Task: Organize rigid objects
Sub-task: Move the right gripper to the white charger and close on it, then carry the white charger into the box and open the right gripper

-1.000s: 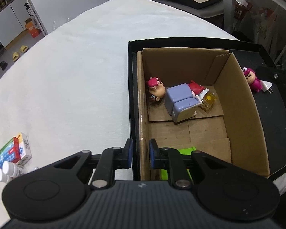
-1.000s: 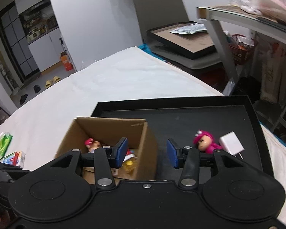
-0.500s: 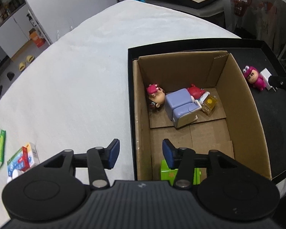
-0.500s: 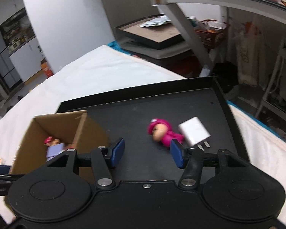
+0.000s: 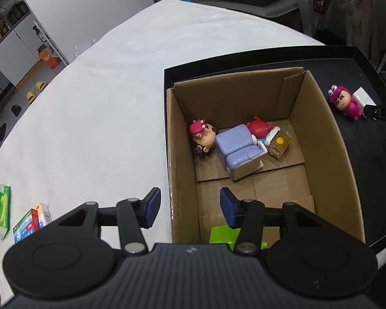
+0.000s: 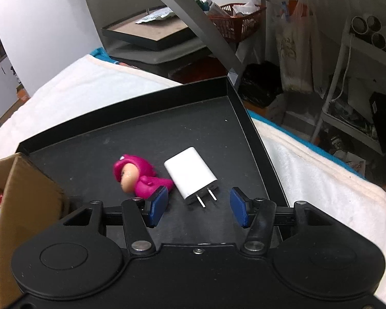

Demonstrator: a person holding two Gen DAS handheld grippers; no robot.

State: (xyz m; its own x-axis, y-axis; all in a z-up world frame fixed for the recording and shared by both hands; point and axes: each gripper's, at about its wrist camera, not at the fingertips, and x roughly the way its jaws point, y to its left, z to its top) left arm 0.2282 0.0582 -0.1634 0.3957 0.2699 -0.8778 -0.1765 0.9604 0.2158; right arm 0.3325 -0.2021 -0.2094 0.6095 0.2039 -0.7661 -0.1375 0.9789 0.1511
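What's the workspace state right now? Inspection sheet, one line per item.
Surface: white cloth with a black tray on it.
Job's things: cardboard box on the tray holds figurines, a lavender toy, a green block; pink figurine and white charger lie on the tray outside it.
Clutter: small cartons and a green packet on the cloth.
Grippers: left gripper open, empty; right gripper open over the charger's prongs.
Cables: nothing seen.
Surroundings: shelving, red basket.

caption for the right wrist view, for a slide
Open right gripper faces white charger beside pink figurine on black tray.
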